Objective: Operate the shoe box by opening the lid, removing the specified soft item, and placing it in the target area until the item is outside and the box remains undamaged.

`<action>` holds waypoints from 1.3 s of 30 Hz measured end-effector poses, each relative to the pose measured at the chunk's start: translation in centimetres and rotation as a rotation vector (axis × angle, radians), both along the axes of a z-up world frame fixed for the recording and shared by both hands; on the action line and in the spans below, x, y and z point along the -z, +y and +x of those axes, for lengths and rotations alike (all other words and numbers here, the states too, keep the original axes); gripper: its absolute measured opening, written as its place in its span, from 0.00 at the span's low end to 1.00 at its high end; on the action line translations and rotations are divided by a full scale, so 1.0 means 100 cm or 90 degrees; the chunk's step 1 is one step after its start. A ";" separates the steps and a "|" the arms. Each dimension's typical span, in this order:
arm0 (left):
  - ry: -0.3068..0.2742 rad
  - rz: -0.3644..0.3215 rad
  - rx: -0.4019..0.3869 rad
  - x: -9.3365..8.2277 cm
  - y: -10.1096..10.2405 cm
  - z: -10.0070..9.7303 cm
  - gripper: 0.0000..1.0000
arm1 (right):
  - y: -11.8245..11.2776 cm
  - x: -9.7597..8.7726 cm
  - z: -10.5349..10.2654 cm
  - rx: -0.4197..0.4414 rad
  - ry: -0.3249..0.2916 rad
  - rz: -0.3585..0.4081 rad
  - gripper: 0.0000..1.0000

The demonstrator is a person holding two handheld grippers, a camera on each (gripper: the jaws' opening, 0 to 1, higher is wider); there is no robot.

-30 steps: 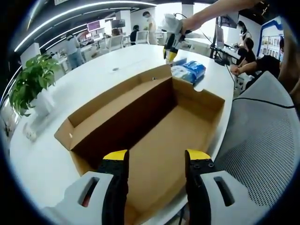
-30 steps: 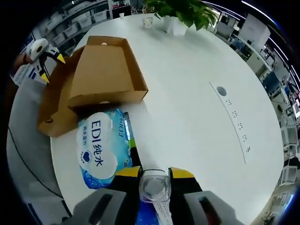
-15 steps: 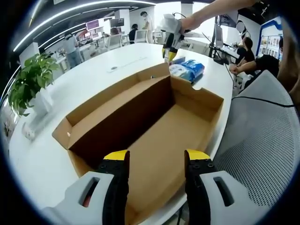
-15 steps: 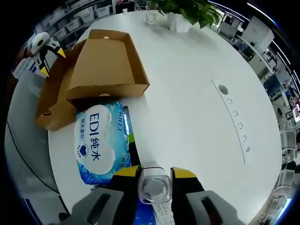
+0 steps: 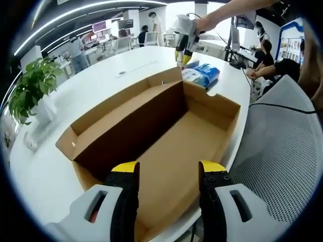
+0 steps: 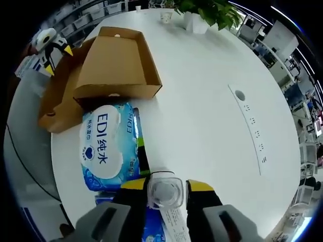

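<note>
Our left hand-held gripper (image 5: pixel 169 174) hangs with jaws spread over the open shoe box (image 5: pixel 166 131), which sits on the white worktop (image 5: pixel 101 85). From this side we look into the brown cardboard interior and see nothing lying in it. Our right hand-held gripper (image 6: pixel 166 185) pinches a small clear plastic cup-like piece (image 6: pixel 164 191); what it is we cannot tell. Its view looks down on the box from outside and on the soft item, a blue-and-white wipes pack (image 6: pixel 108 151) printed "EDI", lying flat on the worktop just beside the box's end. A potted plant (image 6: pixel 207 12) stands well apart.
</note>
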State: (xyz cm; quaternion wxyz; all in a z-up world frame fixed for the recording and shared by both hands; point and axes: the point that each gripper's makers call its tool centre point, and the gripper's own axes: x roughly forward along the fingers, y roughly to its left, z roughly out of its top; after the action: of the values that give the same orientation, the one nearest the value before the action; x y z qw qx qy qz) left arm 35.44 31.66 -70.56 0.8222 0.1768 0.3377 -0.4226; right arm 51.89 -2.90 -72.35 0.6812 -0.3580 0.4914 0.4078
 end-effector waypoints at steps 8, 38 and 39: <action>-0.002 -0.003 0.001 -0.001 -0.002 0.000 0.47 | -0.003 -0.005 -0.001 0.016 -0.009 0.004 0.32; -0.012 -0.038 -0.009 -0.012 -0.009 -0.004 0.47 | -0.013 -0.044 -0.037 0.182 -0.082 0.074 0.35; -0.013 -0.039 -0.010 -0.012 -0.009 -0.004 0.47 | -0.013 -0.044 -0.040 0.180 -0.087 0.072 0.35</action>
State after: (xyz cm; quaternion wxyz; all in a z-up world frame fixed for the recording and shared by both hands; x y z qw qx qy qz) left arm 34.99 30.73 -69.36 0.8340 0.1530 0.3179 -0.4242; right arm 47.88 -4.20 -67.94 0.7828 -0.2735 0.4656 0.3092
